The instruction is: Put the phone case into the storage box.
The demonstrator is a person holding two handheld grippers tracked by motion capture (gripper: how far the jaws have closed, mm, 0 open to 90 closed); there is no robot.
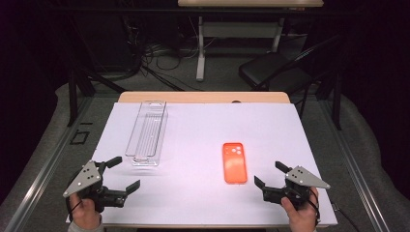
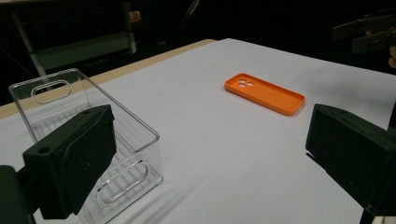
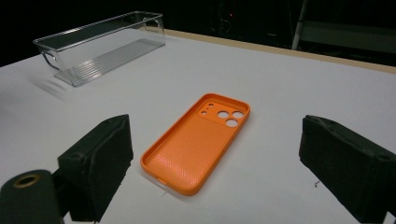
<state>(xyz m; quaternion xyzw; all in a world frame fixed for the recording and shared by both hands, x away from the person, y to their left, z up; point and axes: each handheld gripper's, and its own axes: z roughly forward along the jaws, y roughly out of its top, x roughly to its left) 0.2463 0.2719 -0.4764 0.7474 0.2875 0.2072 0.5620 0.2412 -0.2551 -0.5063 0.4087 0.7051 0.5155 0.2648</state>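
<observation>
An orange phone case point(image 1: 234, 163) lies flat, hollow side up, right of the table's middle; it also appears as the orange phone case point(image 2: 265, 93) and orange phone case point(image 3: 197, 141). A clear, long plastic bin point(image 1: 147, 132) stands empty at the left; clear bin point(image 2: 88, 140), clear bin point(image 3: 100, 45). My left gripper point(image 1: 123, 173) is open near the front left corner, just in front of the bin. My right gripper point(image 1: 270, 174) is open at the front right, just right of the case's near end. Neither holds anything.
A white sheet point(image 1: 203, 130) covers the wooden table point(image 1: 203, 97). Behind the table stand a black chair point(image 1: 275, 70), a second desk's legs point(image 1: 200, 48) and tangled cables on the floor.
</observation>
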